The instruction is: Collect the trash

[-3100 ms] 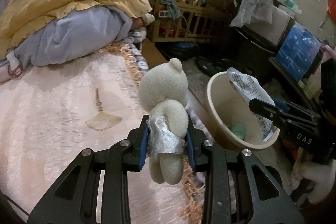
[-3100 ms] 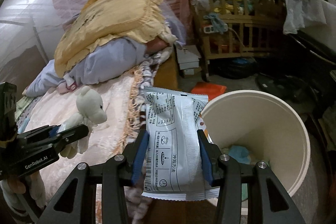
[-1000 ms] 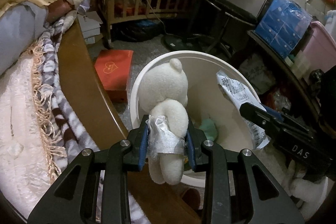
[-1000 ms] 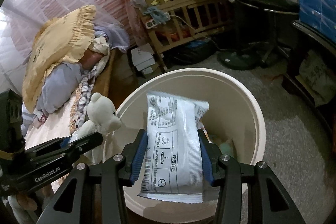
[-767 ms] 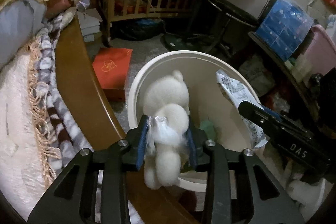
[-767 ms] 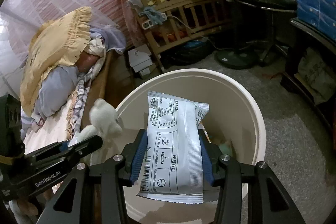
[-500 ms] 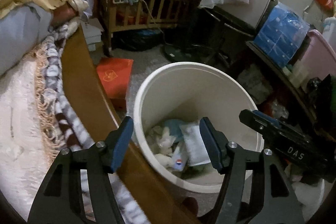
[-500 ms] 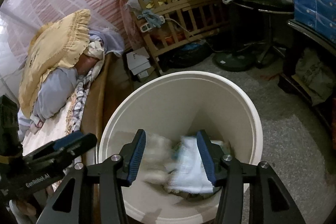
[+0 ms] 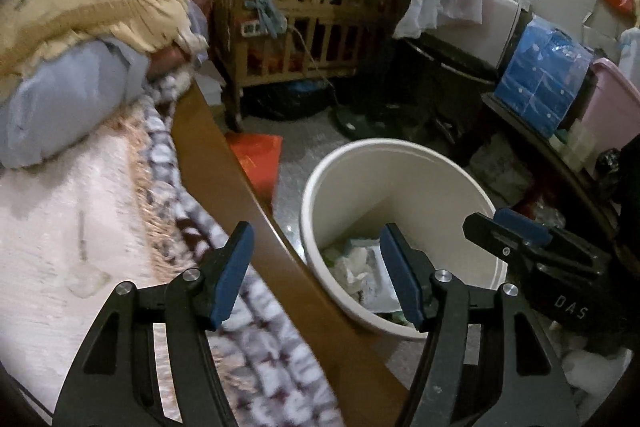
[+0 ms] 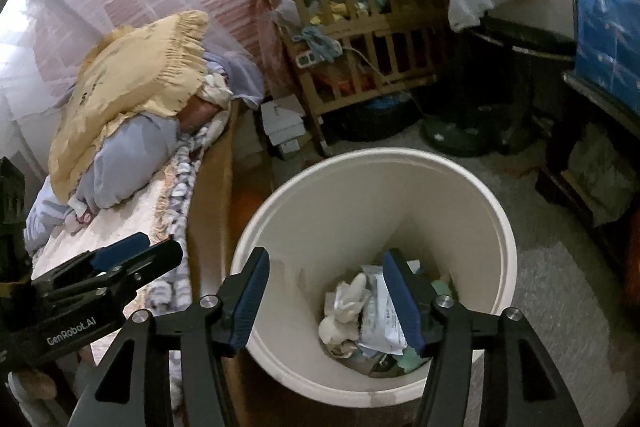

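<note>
Wooden bed edge (image 9: pixel 224 163) runs beneath the left tool (image 9: pixel 316 273), released and empty. Just right of that edge, the cream bin (image 10: pixel 472 195) holds a white plush toy (image 10: pixel 344 311) and printed packet (image 10: pixel 382 323), somewhat blurred. Above it the right tool (image 10: pixel 326 297) is opening, nothing between its jaws.

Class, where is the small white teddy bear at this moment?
In the right wrist view the white teddy bear lies at the bottom of the cream bucket, on the left side of the rubbish pile, touching the printed packet beside it.
</note>
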